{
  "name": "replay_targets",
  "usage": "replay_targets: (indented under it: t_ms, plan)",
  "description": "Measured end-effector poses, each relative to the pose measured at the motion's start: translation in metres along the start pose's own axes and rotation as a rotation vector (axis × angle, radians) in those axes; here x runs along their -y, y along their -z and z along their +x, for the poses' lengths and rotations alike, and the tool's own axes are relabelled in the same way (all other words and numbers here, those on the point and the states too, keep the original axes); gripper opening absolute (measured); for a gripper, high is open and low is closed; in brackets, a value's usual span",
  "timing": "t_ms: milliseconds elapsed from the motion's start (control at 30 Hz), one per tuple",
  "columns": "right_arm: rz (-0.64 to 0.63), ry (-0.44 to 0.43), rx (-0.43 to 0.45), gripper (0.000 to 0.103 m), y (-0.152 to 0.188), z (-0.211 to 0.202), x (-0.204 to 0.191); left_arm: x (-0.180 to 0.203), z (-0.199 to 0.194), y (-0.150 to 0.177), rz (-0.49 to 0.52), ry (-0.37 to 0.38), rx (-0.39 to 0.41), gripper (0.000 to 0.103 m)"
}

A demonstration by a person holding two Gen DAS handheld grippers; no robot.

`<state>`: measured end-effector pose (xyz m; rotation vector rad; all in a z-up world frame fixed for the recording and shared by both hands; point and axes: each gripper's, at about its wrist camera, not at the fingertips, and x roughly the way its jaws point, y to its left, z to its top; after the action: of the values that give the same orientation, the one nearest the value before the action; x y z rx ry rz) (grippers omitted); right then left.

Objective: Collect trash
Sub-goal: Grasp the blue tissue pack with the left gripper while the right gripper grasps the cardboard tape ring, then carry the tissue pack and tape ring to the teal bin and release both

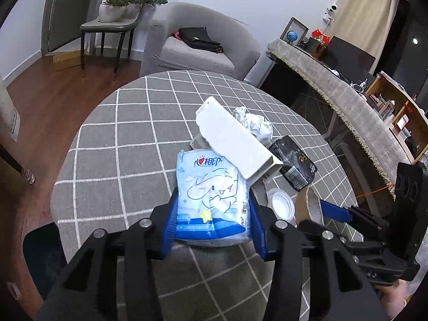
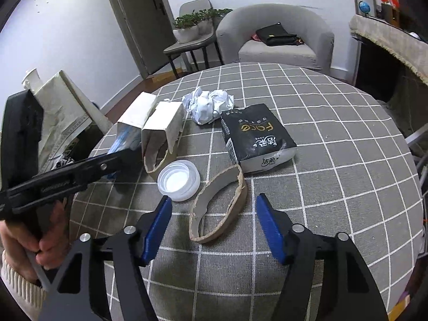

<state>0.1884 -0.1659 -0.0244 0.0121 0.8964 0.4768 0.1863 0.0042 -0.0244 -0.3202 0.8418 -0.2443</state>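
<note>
Left tool [image 1: 212,211] gripping blue tissue pack [image 1: 211,198], right tool [image 2: 214,224] straddling cardboard ring [image 2: 218,206]

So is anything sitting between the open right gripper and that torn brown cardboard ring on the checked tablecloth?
Nothing visible. The right gripper is open, with the torn brown cardboard ring lying directly ahead between its blue fingers. The white plastic lid sits just left of the ring, apart from it, outside that path.

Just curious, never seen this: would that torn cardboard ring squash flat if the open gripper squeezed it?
Probably: the cardboard ring looks thin and already lies bent out of round. Likely very light, so the right gripper might push it along the tablecloth.
</note>
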Motion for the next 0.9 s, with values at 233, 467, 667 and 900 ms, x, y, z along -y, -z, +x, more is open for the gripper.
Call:
replay_targets:
  t_ms: [233,467,667,900]
  plan:
    - [-0.030,0.093,-0.001,0.048,0.001,0.004,-0.010,-0.005,-0.015,0.007,0.009,0.001,0.000,0.049]
    - [-0.005,0.123,0.005,0.034,0.003,0.001,-0.008,-0.013,-0.030,0.015,-0.010,0.016,0.004,0.049]
    - [0.050,0.092,0.072,0.030,0.004,-0.018,-0.008,-0.014,-0.039,0.024,-0.014,0.015,-0.006,0.049]
    - [0.029,0.040,0.085,0.030,0.000,-0.019,-0.036,-0.021,-0.053,0.035,-0.010,-0.009,-0.012,0.049]
